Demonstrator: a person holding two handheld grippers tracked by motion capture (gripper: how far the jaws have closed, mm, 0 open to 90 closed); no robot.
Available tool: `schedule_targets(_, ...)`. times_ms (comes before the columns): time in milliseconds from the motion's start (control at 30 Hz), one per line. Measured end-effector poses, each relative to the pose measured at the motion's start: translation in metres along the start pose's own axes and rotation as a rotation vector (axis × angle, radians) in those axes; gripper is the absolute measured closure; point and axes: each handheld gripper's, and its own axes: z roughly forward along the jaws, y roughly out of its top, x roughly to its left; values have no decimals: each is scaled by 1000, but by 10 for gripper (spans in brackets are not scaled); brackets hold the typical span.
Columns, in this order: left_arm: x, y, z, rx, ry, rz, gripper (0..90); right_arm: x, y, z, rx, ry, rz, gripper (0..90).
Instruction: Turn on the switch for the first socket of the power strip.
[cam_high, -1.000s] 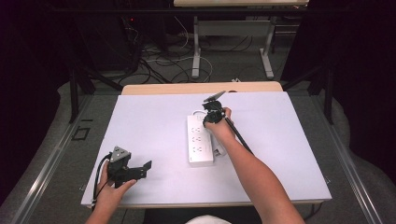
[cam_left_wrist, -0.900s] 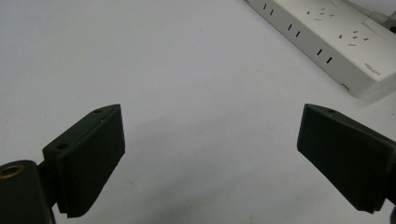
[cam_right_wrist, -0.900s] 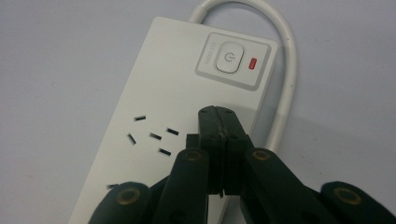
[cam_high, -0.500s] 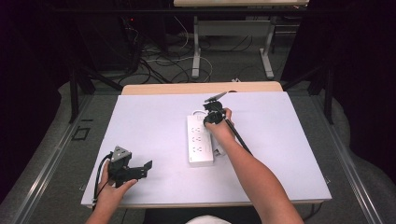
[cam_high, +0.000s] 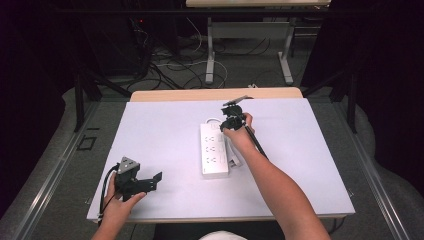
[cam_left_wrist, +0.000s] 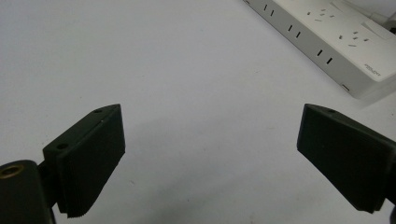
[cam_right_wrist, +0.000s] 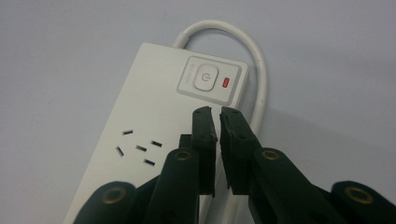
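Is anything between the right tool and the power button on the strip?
Nothing visible. The right tool, jaws nearly closed and holding nothing, hangs over the power strip just short of the power button. Only bare white casing lies between. The strip's cable loops past the button's far side, off that line.

Very little differs across the second. In the high view the right hand-held gripper (cam_high: 233, 116) has edged slightly along the far end of the power strip (cam_high: 214, 150), toward the side where the white cord (cam_high: 234, 159) runs; the forearm (cam_high: 280, 192) behind it has shifted by about the same small amount. The left hand-held gripper (cam_high: 142, 181) has turned a little near the front left of the surface (cam_high: 160, 130), its jaw end now pointing a touch more toward the power strip. The left hand (cam_high: 119, 207) has moved with it, only slightly.
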Motion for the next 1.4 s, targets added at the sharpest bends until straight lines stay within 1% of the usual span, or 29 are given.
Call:
schedule_targets(33, 0, 0, 0, 0, 0, -1, 75, 0, 0, 0, 0, 0, 0, 825)
schedule_targets(67, 0, 0, 0, 0, -3, -1, 75, -2, 0, -3, 1, 2, -16, 801)
schedule_targets(100, 0, 0, 0, 0, -3, -1, 74, -2, 0, -4, -11, 6, -17, 792)
schedule_targets(167, 0, 0, 1, 0, -1, 0, 75, -1, 0, -7, -6, 1, -12, 781)
schedule_targets(200, 0, 0, 1, 0, -1, 0, 75, -1, 1, -9, -4, -1, -20, 775)
schedule_targets(233, 0, 0, 1, 0, -1, 0, 75, -2, 1, -10, -13, 9, -32, 770)
schedule_targets(267, 0, 0, 1, 0, -1, 0, 75, -1, 1, -13, -15, 15, -32, 763)
schedule_targets(333, 0, 0, 1, 0, -3, 0, 75, -1, 1, -14, -11, 10, -27, 754)
schedule_targets(400, 0, 0, 1, 1, -3, -2, 75, -2, 0, -20, -25, 28, -55, 714)
schedule_targets(433, 0, 0, 1, 3, -3, -4, 75, -1, 0, -22, -15, 34, -30, 707)
schedule_targets(467, 0, 0, 1, 0, -3, -2, 75, -2, -1, -23, -31, 43, -46, 702)
schedule_targets(500, 0, 0, 1, 1, -3, -2, 75, -1, -1, -25, -17, 43, -41, 694)
schedule_targets(533, 0, 0, 0, 0, -3, -2, 75, -3, -3, -26, -22, 45, -62, 684)
schedule_targets(567, 0, 0, 0, -1, -3, -3, 75, -2, -4, -27, -26, 59, -66, 676)
schedule_targets(600, 0, 0, 0, 0, -3, -4, 75, -2, -5, -28, -14, 45, -69, 672)
schedule_targets(667, 1, 0, 1, 0, -3, -1, 75, -2, -7, -31, -20, 57, -69, 645)
schedule_targets(733, 1, 0, 1, -1, -3, -2, 75, -2, -9, -32, -30, 55, -72, 634)
schedule_targets(767, 1, 0, 0, -1, -3, -3, 75, -5, -12, -37, -34, 55, -96, 613)
schedule_targets(833, 1, 0, 0, 1, -4, -4, 75, -6, -17, -41, -37, 59, -98, 586)
schedule_targets(900, 1, 0, 1, 0, -3, -3, 75, -9, -22, -45, -40, 57, -112, 552)
schedule_targets(967, 1, 0, 1, 2, 2, -5, 75, -11, -25, -47, -42, 59, -113, 540)
schedule_targets(1000, 0, -1, 2, -17, 10, -9, 75, -15, -32, -52, -42, 65, -124, 521)
schedule_targets(1033, 0, 0, 2, -12, 6, -8, 75, -16, -34, -54, -45, 62, -127, 508)
schedule_targets(1067, 1, 0, 0, 4, -2, -5, 75, -18, -37, -56, -43, 56, -133, 495)
schedule_targets(1100, 0, -1, 2, -17, 11, -9, 75, -20, -40, -59, -47, 61, -134, 484)
schedule_targets(1167, 0, -1, 2, -15, 9, -9, 75, -24, -46, -64, -46, 62, -132, 444)
schedule_targets(1233, -1, 0, 2, -13, 13, -9, 75, -30, -51, -69, -55, 58, -144, 414)
schedule_targets(1367, -1, 0, 2, -7, 7, -4, 75, -39, -62, -79, -70, 39, -150, 352)
schedule_targets(1400, -1, 0, 2, -6, 8, -4, 75, -41, -65, -81, -70, 40, -142, 341)
